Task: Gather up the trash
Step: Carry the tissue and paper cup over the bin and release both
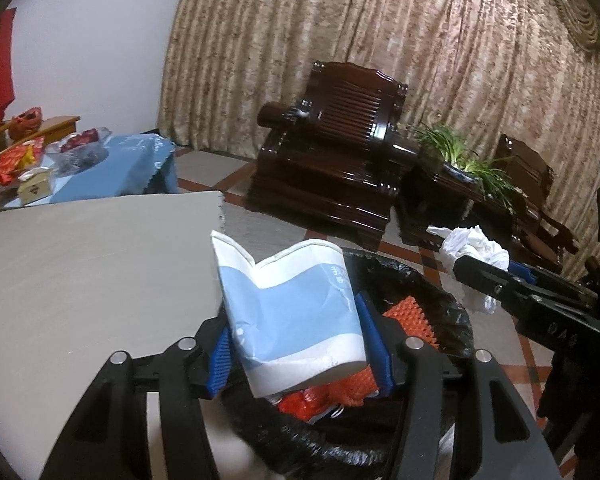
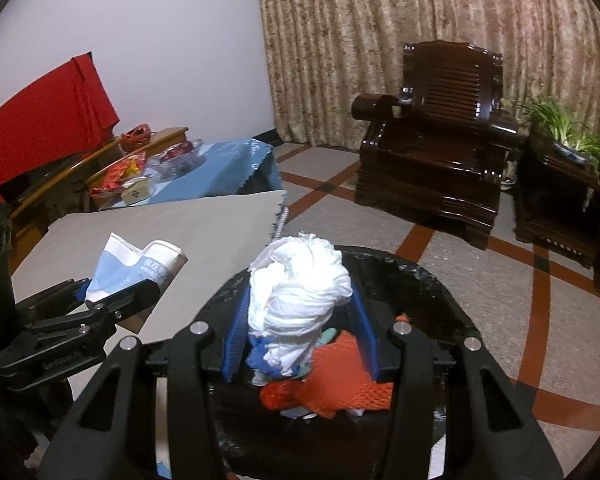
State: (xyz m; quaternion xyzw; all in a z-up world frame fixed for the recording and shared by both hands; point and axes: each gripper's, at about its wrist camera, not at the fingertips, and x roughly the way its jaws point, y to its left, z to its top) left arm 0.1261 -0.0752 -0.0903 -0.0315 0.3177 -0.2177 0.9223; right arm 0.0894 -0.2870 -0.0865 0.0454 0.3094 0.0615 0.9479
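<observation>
We start at our left gripper (image 1: 300,344), whose blue pads are clamped on a crushed blue-and-white paper cup (image 1: 288,308), one pad on each flank, the cup's dented rim pointing up and away from the fingers. To the left of this gripper and partly under it lies the grey tabletop (image 1: 80,264), and beyond that a low table with a blue cloth (image 1: 128,168) carrying red snack packets. Directly below and ahead of the held cup sits the trash bin lined with a black bag (image 1: 440,300), with orange foam netting (image 1: 412,316) already inside it, showing just right of the cup. Further right, our right gripper (image 2: 300,328) is closed on a wad of white tissue (image 2: 300,300), which stands up between the blue pads; in the left wrist view the same wad sticks out past the black fingers (image 1: 480,272). Below this gripper the bin's black liner (image 2: 432,280) opens wide, with the orange netting (image 2: 340,376) and other scraps we cannot identify lying in it. Ahead of both grippers, across the tiled floor (image 2: 520,320), stands a dark wooden armchair (image 2: 440,136) before beige curtains (image 2: 380,40), and to its right a potted green plant (image 2: 572,136) on a dark stand.
</observation>
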